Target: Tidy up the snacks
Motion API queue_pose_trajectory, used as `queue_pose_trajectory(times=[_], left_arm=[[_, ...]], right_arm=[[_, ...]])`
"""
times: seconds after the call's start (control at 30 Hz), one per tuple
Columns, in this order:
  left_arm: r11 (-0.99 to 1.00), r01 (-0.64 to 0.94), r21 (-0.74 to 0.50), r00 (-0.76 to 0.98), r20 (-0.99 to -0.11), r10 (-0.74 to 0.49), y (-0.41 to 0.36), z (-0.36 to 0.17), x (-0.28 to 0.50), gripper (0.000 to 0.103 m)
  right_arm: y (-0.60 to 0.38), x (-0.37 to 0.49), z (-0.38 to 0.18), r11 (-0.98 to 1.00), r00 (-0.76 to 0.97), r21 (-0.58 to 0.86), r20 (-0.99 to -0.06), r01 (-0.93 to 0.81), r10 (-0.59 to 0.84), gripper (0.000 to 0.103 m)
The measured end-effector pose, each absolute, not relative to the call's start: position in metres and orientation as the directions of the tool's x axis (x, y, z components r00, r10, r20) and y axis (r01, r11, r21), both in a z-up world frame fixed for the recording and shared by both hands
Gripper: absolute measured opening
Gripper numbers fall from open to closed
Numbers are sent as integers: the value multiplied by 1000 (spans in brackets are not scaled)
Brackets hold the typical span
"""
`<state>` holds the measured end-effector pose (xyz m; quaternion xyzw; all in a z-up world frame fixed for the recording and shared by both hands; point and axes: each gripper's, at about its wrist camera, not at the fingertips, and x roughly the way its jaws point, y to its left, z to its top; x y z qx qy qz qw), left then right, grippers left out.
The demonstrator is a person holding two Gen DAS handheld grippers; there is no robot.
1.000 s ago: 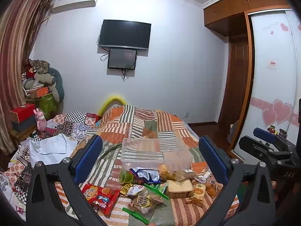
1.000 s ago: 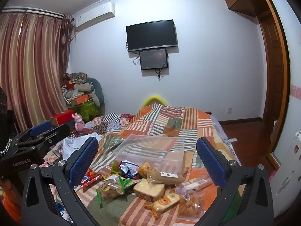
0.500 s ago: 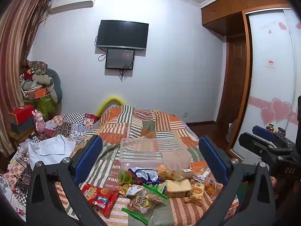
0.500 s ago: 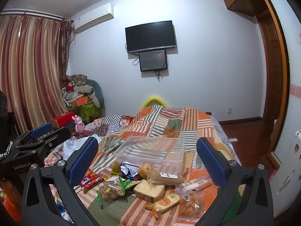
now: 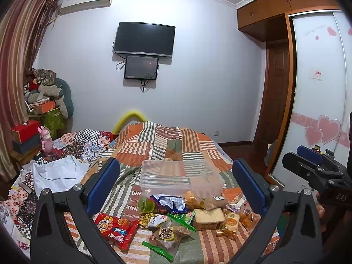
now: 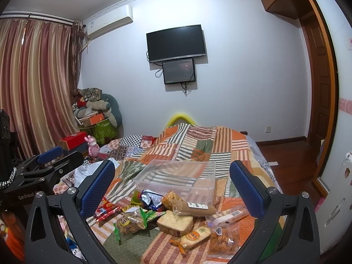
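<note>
While both grippers, left (image 5: 175, 187) and right (image 6: 171, 187), hover spread and empty, snack packets (image 5: 176, 217) lie against clear bin (image 5: 176, 176) mid-bed (image 5: 154, 140).

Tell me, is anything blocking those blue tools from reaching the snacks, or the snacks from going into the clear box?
Nothing visible does. Both the left tool and the right tool hang open above the snack pile, with only air between. The clear box sits just behind the pile on the bed, lidless and apparently empty.
</note>
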<state>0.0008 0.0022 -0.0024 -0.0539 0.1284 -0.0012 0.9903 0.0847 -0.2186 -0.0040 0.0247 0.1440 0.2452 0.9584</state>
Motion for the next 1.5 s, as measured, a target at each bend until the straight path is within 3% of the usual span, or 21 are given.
queue_pose_trajectory(times=[1.5], left_arm=[[993, -16, -118, 965, -262, -16, 1, -5, 2, 103]], right_arm=[[-220, 85, -8, 874, 832, 139, -270, -465, 485, 103]])
